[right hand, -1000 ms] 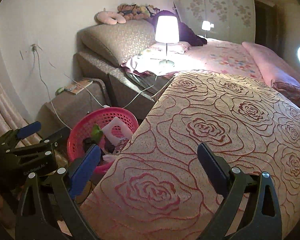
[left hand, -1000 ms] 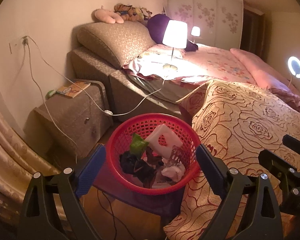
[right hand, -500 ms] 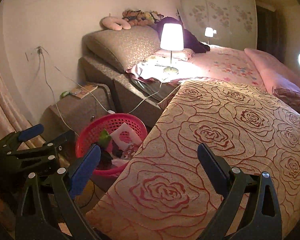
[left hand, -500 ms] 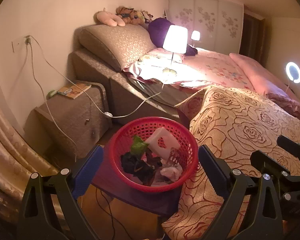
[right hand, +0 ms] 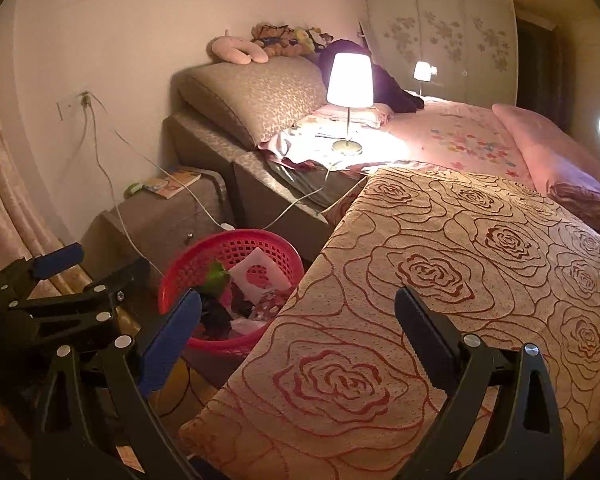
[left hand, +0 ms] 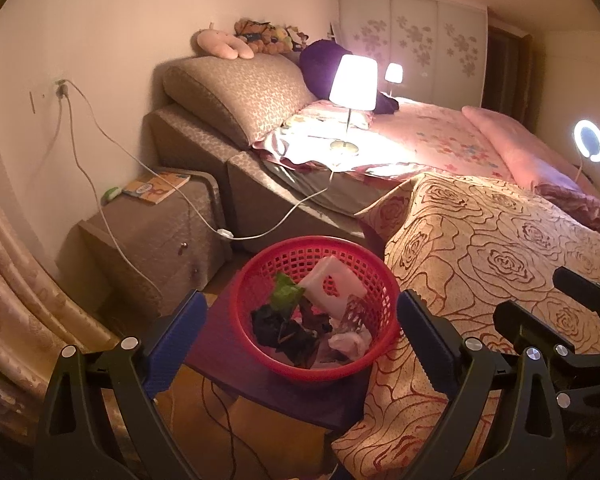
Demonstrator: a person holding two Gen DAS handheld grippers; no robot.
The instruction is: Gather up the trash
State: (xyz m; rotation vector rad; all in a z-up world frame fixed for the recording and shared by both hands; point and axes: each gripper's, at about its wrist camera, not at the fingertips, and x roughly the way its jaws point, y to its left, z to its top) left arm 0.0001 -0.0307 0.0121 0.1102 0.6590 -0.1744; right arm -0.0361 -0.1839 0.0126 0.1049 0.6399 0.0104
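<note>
A red mesh basket (left hand: 260,272) (right hand: 236,246) stands on a dark low stool (left hand: 228,364) beside the bed. It holds several pieces of trash: a white card (left hand: 328,288), a green scrap (left hand: 286,294), dark wrappers (left hand: 284,334) and a crumpled tissue (left hand: 350,342). My left gripper (left hand: 298,338) is open and empty, held back from the basket with the basket between its fingers in view. My right gripper (right hand: 296,336) is open and empty over the rose-patterned blanket (right hand: 440,280). Each gripper also shows at the edge of the other's view.
A padded nightstand (left hand: 156,236) with a booklet (left hand: 156,187) stands left of the basket. White cables (left hand: 140,168) hang from a wall socket. A lit lamp (left hand: 352,84) stands on the bed. A curtain (left hand: 16,304) hangs at the left. A ring light (left hand: 589,140) glows at the right.
Both grippers have drawn back and up from the basket, so it looks smaller and lower in view. Both stay open and empty.
</note>
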